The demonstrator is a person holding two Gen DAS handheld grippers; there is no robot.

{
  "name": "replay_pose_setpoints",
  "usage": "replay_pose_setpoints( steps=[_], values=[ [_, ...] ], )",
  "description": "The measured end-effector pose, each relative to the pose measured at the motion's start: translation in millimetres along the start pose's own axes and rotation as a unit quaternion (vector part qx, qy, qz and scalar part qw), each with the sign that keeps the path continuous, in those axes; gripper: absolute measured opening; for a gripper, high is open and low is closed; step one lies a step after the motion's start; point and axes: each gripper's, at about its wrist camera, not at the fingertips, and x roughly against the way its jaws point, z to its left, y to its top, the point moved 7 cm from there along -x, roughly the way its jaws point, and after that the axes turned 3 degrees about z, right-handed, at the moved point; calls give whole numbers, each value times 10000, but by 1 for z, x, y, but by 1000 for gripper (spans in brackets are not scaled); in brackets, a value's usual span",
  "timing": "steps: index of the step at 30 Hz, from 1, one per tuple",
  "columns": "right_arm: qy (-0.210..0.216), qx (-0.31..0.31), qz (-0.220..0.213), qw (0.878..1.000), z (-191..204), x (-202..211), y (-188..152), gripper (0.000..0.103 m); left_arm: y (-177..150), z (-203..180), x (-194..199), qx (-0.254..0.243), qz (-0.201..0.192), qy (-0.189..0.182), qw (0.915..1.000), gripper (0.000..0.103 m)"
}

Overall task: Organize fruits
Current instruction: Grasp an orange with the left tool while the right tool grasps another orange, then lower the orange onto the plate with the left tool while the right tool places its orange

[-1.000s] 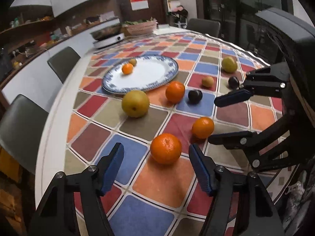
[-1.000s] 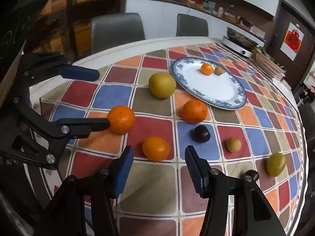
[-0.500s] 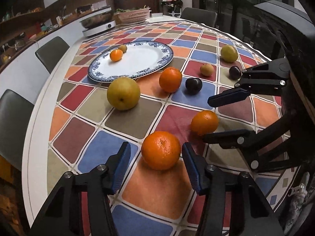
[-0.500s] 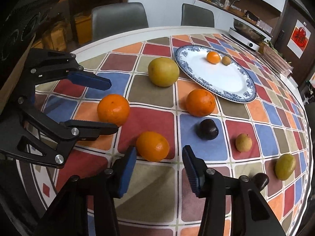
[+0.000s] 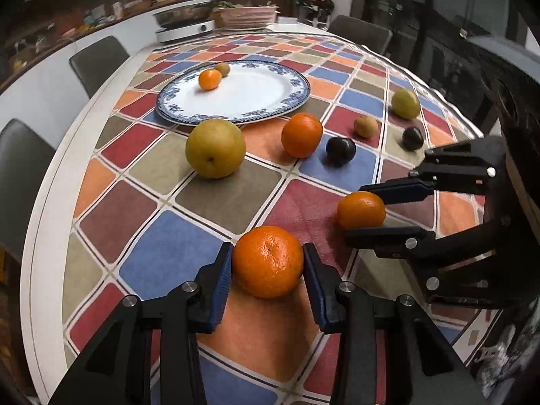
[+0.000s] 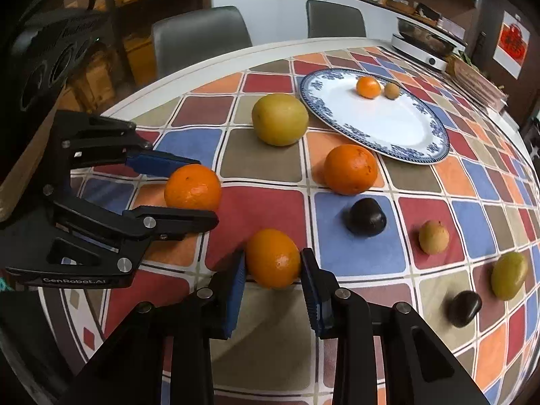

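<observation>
My left gripper (image 5: 268, 263) is shut on a large orange (image 5: 268, 261) that rests on the checked tablecloth; it also shows in the right wrist view (image 6: 192, 187). My right gripper (image 6: 272, 263) is shut on a smaller orange (image 6: 272, 258), seen in the left wrist view (image 5: 361, 210) between its fingers. A blue-rimmed white plate (image 5: 256, 101) holds a small orange (image 5: 209, 79) and a small brown fruit (image 5: 222, 68). Beyond my grippers lie a yellow pear (image 5: 215, 148), another orange (image 5: 301, 135) and a dark plum (image 5: 341, 148).
A small brown fruit (image 5: 365, 126), a second dark plum (image 5: 412, 138) and a green fruit (image 5: 405, 103) lie at the right. A cooker (image 5: 185, 28) and a basket (image 5: 246, 17) stand at the far end. Grey chairs (image 5: 98, 62) line the table's left edge.
Both grippers moved forward and closed: the left onto the large orange, the right onto the smaller orange. Both were open one second ago.
</observation>
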Motion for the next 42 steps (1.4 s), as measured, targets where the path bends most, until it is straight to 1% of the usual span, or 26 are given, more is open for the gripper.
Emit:
replay_pose_setpoints(
  steps=[4, 8, 18, 28, 37, 42],
  values=[
    [-27, -183, -109, 9998, -4, 8, 0, 33, 1, -2, 9, 189, -99, 64, 9998, 40],
    [-79, -263, -273, 9992, -6, 20, 2, 33, 3, -4, 20, 261, -250, 252, 9990, 40],
    [-160, -527, -714, 9959, -16, 52, 12, 33, 22, -3, 50, 685, -690, 346, 9947, 40],
    [-277, -632, -1296, 9892, -28, 90, 40, 33, 55, -1, 81, 685, -1137, 513, 9898, 40],
    [-388, -772, -1546, 9842, -52, 100, 65, 33, 93, 5, 88, 633, -1349, 647, 9867, 40],
    [-482, -839, -1585, 9826, -70, 99, 79, 33, 111, 11, 85, 591, -1388, 689, 9861, 40]
  ],
)
